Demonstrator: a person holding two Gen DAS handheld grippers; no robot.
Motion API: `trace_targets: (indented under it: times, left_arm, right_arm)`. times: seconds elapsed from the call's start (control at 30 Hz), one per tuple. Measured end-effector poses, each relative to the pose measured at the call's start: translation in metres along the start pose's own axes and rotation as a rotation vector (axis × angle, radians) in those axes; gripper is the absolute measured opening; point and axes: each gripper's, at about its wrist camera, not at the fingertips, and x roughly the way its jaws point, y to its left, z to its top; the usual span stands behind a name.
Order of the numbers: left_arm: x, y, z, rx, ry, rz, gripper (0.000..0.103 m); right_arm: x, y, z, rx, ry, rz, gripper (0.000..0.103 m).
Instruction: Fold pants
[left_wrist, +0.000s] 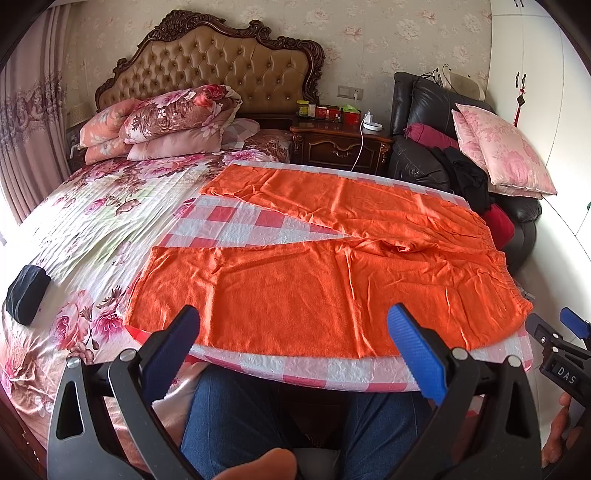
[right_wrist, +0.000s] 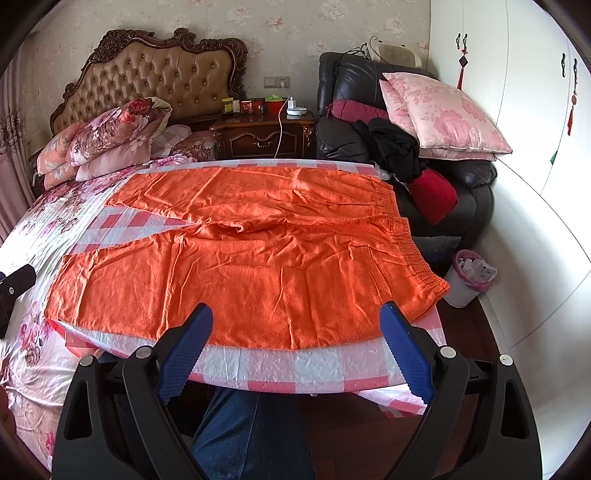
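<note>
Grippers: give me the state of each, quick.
Left gripper: open, holding nothing, above the near edge of the orange pants.
Right gripper: open, holding nothing, over the same edge.

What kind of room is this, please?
A home bedroom, most likely: a bed with a tufted headboard, stacked floral pillows and a wooden nightstand beside it.

Left gripper (left_wrist: 293, 334) and right gripper (right_wrist: 295, 330) both gape wide, angled downward, empty.
</note>
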Motion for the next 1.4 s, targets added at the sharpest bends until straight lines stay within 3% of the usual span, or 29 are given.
trace_targets:
  times: [1.13, 1.3, 1.4]
  left_arm:
    - [-0.001, 0.002, -0.001, -0.006, 0.001, -0.002, 0.101]
    - [0.01, 0.0, -0.007, -0.005, 0.023, 0.004, 0.101]
    - [0.028, -0.003, -0.014, -0.001, 0.055, -0.002, 0.102]
  right_arm:
    - [0.008, 0.001, -0.01, -0.005, 0.018, 0.0, 0.088]
    - [0.021, -0.003, -0.004, -0.006, 0.042, 0.021, 0.088]
    - [0.039, -0.015, 0.011, 0.031, 0.072, 0.079, 0.088]
